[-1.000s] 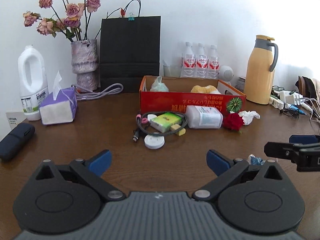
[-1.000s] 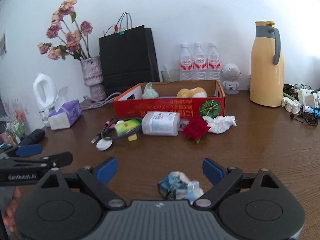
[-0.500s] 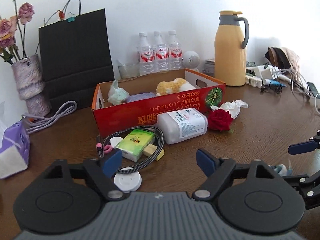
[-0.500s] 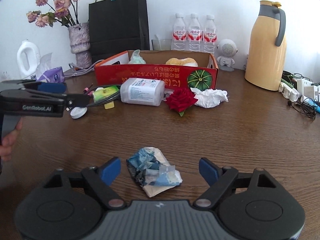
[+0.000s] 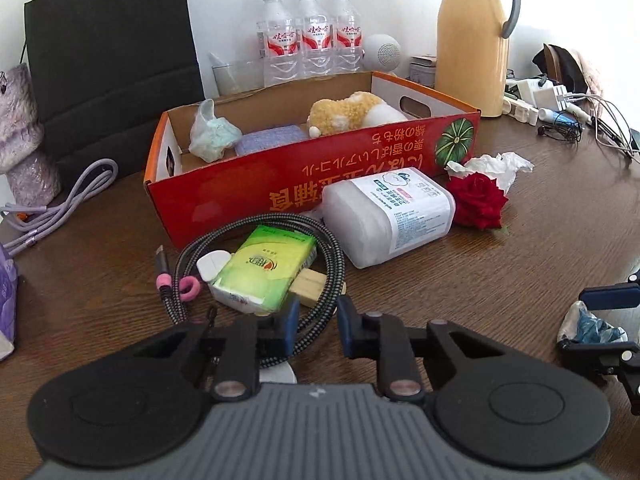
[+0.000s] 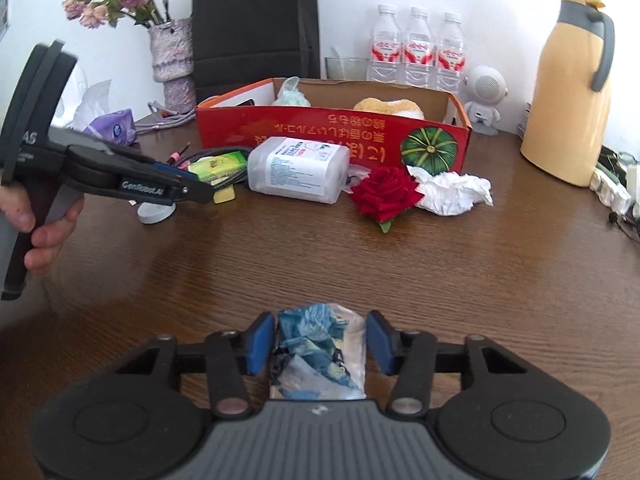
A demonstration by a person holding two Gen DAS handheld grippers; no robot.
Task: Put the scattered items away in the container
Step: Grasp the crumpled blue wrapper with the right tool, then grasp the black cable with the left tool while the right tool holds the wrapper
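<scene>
The left gripper point(image 5: 317, 330) is low over the desk point(image 5: 500, 280) with its jaws closing around the near loop of a braided cable point(image 5: 320, 292); the cable runs between the blue pads, which have drawn close, but whether they already press on it I cannot tell. That cable coils around a green tissue pack point(image 5: 264, 268) and a small yellow block point(image 5: 310, 286), just in front of the red cardboard box point(image 5: 320, 176). The right gripper point(image 6: 320, 340) is also closing, its jaws on either side of a crumpled blue-and-white wrapper point(image 6: 316, 348) lying on the desk; small gaps still show at both pads. The box holds a plush toy point(image 5: 352, 114), a pale green bag point(image 5: 210, 130) and a purple item point(image 5: 268, 140). A white wipes pack point(image 5: 388, 216), a red rose point(image 5: 480, 200) and a crumpled white tissue point(image 5: 500, 164) lie against or just beside the box's front wall.
</scene>
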